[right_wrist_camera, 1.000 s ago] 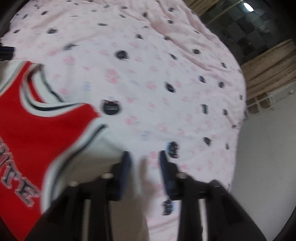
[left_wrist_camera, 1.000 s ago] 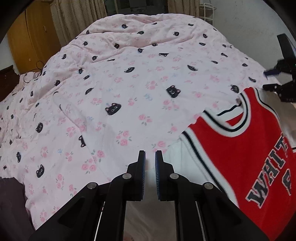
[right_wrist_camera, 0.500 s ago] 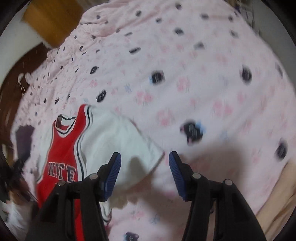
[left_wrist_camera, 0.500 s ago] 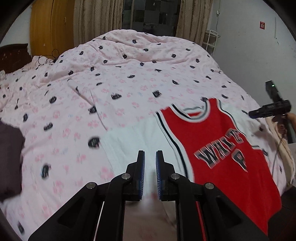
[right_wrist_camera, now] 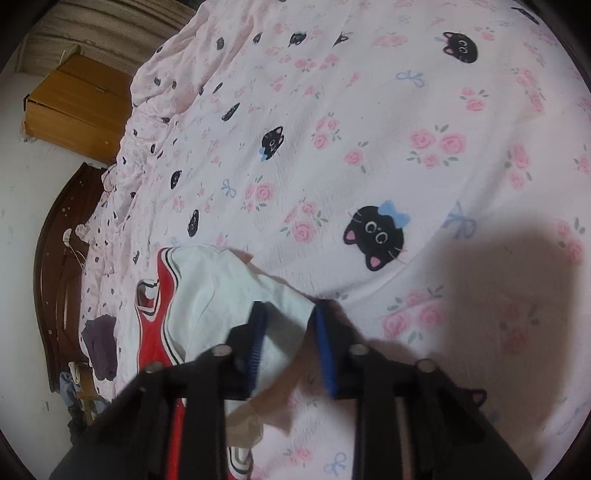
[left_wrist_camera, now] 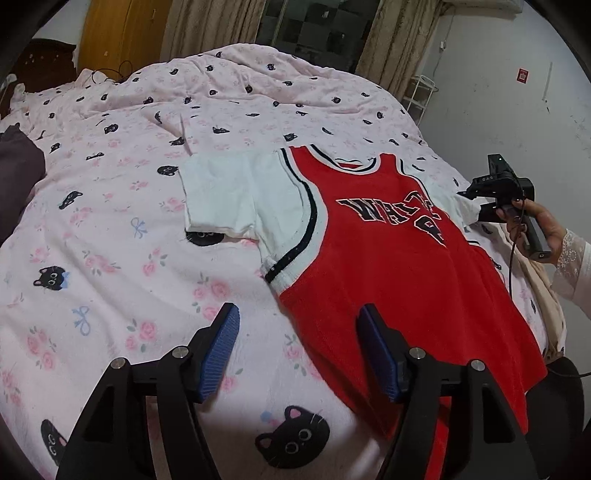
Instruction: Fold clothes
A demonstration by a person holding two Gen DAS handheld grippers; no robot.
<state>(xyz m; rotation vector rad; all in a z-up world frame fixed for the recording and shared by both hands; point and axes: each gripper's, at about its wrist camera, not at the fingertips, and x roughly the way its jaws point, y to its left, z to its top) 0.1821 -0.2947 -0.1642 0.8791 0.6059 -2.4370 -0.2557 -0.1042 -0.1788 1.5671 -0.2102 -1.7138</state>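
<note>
A red jersey-style shirt [left_wrist_camera: 399,258] with white sleeves and black lettering lies flat on the pink cat-print bedspread [left_wrist_camera: 110,221]. My left gripper [left_wrist_camera: 299,350] is open, hovering over the shirt's left side edge near the hem. In the right wrist view my right gripper [right_wrist_camera: 290,343] is open, its jaws either side of the corner of the shirt's white sleeve [right_wrist_camera: 236,295]. The right gripper [left_wrist_camera: 495,192] also shows in the left wrist view at the shirt's far sleeve, held in a hand.
A dark purple garment [right_wrist_camera: 99,343] lies at the bed's far side, also seen in the left wrist view [left_wrist_camera: 18,173]. A dark wooden headboard [right_wrist_camera: 59,258], wooden wardrobe [left_wrist_camera: 122,33], curtains and a white rack [left_wrist_camera: 421,96] surround the bed. Beige cloth [left_wrist_camera: 543,295] hangs at the right edge.
My left gripper pulled back toward the shirt's hem and opened wide from nearly shut. My right gripper moved down to the white sleeve, its jaws now around the sleeve corner.
</note>
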